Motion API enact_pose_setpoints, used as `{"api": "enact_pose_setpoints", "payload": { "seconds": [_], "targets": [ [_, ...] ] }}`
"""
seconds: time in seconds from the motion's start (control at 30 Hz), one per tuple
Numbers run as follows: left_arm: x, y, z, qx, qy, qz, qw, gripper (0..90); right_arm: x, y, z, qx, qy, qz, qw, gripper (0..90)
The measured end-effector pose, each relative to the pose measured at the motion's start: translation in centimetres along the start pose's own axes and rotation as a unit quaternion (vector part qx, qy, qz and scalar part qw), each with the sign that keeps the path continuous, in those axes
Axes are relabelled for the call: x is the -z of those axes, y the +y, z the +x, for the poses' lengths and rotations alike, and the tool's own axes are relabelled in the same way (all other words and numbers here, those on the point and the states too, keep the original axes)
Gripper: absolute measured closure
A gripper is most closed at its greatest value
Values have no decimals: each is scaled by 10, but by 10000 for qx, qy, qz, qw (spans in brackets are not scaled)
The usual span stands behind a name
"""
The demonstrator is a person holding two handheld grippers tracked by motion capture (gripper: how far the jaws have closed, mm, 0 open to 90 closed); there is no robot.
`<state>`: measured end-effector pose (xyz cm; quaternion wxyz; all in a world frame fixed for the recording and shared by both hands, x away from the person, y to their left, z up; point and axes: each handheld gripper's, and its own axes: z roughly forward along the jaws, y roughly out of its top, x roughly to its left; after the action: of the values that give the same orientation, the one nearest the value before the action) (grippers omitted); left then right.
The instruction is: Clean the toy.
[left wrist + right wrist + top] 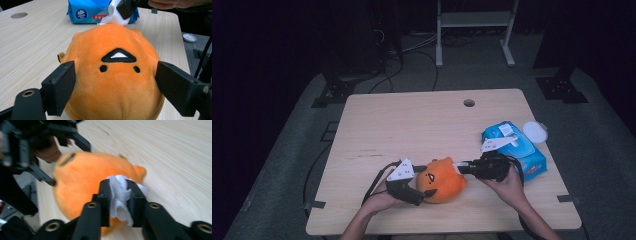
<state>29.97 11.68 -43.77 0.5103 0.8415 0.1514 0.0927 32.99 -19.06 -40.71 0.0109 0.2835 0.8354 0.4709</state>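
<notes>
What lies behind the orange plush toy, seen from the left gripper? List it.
Behind the orange plush toy sits a blue wipes pack on the table. The right gripper presses a white wipe onto the toy's top, covering part of the pack.

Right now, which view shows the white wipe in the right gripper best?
The right gripper view: the white wipe sits bunched between the right gripper's jaws against the orange plush. The left gripper view shows a corner above the plush; the high view, a small white speck.

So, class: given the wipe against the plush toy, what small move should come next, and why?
Probably rub the white wipe, pinched in the right gripper, across the orange plush toy. It already touches the toy, which the left gripper steadies on both sides.
</notes>
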Motion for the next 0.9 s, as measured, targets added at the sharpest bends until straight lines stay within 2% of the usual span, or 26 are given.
{"api": "enact_pose_setpoints", "payload": {
  "seconds": [0.17,0.23,0.27,0.33,0.43,0.5,0.6,0.63,0.67,0.7,0.8,0.83,0.9],
  "targets": [
    [4,3,-2,-59,88,225,9997,173,-5,-9,-7,-140,-16,107,9998,709],
    [7,4,-2,-48,116,334,9994,180,-8,-12,-10,-215,-17,203,9996,773],
    [9,4,-1,-42,96,390,9992,215,-8,-13,-12,-280,13,285,9992,816],
    [10,2,0,-102,40,461,9989,270,-7,-13,-13,-353,116,320,9988,833],
    [10,0,1,-70,25,422,9991,292,1,-5,-5,-289,232,198,9991,840],
    [9,0,2,-41,50,385,9992,285,10,4,6,-201,409,21,9990,841],
    [7,0,1,-36,46,345,9994,262,24,18,24,-99,879,-226,9958,841],
    [6,0,2,-40,43,343,9994,257,27,22,31,-65,1051,-290,9940,841],
    [6,0,2,-50,41,344,9994,250,30,28,41,-9,1322,-394,9904,841],
    [6,0,2,-62,35,349,9994,247,30,28,41,-9,1322,-394,9904,841],
    [5,-1,2,-55,23,324,9995,243,30,36,55,86,1680,-408,9849,841],
    [5,-1,3,-55,17,318,9995,241,25,38,60,175,1708,-280,9848,841],
    [5,-1,3,-61,4,307,9995,240,22,38,60,166,1690,-228,9852,840]
  ]
}}
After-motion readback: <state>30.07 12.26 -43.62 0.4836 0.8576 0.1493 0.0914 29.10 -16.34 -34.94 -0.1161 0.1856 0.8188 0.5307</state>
